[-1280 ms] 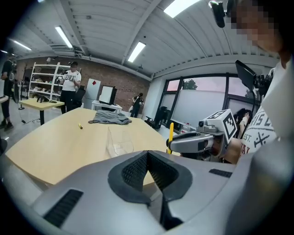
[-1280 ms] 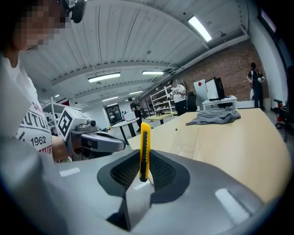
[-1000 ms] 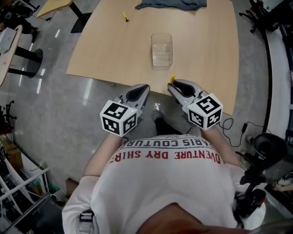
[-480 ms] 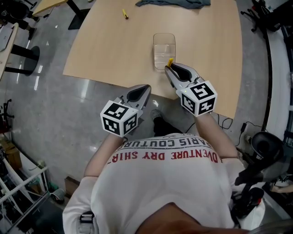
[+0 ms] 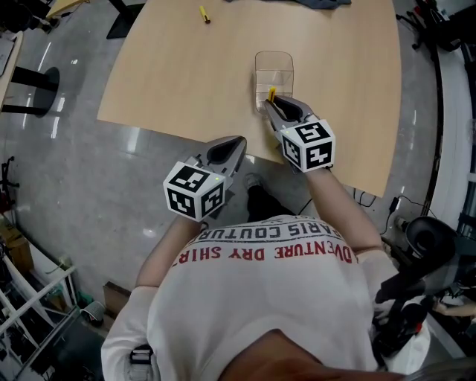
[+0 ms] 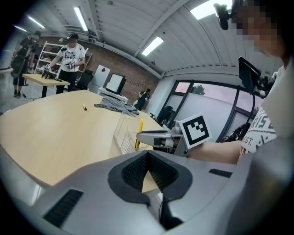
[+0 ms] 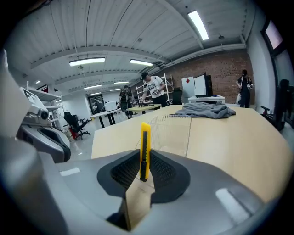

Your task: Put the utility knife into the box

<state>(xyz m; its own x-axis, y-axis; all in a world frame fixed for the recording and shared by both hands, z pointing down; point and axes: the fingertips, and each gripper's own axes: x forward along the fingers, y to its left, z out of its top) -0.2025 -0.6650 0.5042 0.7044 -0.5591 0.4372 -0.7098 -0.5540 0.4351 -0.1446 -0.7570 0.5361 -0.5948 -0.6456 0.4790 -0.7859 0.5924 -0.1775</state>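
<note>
A yellow utility knife (image 7: 144, 147) stands upright between the pads of my right gripper (image 7: 144, 160), which is shut on it. In the head view the right gripper (image 5: 274, 104) hovers at the near end of the clear plastic box (image 5: 274, 68), and the utility knife's tip (image 5: 271, 94) sticks out toward the box. The box (image 7: 173, 131) shows just ahead of the knife in the right gripper view. My left gripper (image 5: 232, 143) hangs at the table's near edge, shut with nothing in it (image 6: 147, 156). From the left gripper view, the knife (image 6: 139, 133) and box (image 6: 123, 133) lie to the right.
A second small yellow object (image 5: 203, 13) lies far back on the wooden table (image 5: 171, 74). A grey cloth (image 7: 204, 110) is bunched at the table's far end. People stand at desks in the background. Grey floor lies below the table's near edge.
My right gripper has carried the knife forward from the table's near edge to the near end of the clear box. The left gripper has stayed in place.
</note>
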